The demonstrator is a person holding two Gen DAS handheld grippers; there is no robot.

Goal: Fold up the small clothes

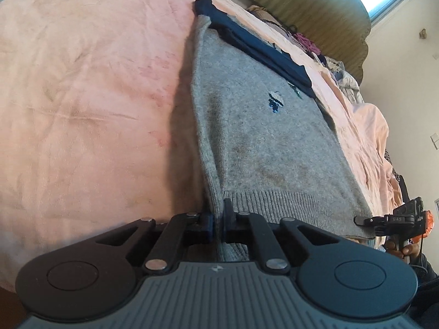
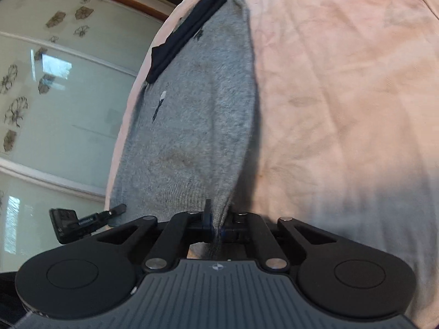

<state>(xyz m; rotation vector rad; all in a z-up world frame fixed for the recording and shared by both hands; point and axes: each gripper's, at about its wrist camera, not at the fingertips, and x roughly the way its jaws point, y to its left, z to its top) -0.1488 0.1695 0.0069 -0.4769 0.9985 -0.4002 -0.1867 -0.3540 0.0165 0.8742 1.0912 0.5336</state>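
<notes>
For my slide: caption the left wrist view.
Left gripper pinches the grey sweater's ribbed hem on a pink bedspread.

One grey sweater (image 1: 263, 137), one pink bedsheet (image 1: 82, 96), two tools: left (image 1: 218, 220), right (image 2: 218, 226).

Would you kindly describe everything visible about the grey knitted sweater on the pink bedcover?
The grey knitted sweater is fuzzy wool-like knit with a ribbed hem, a small dark blue embroidered motif and faint brownish stains. Dark navy fabric lies along its far end. It is stretched out over the pink bedcover. The left gripper and right gripper each pinch a corner of the hem, lifting the near edge.
</notes>
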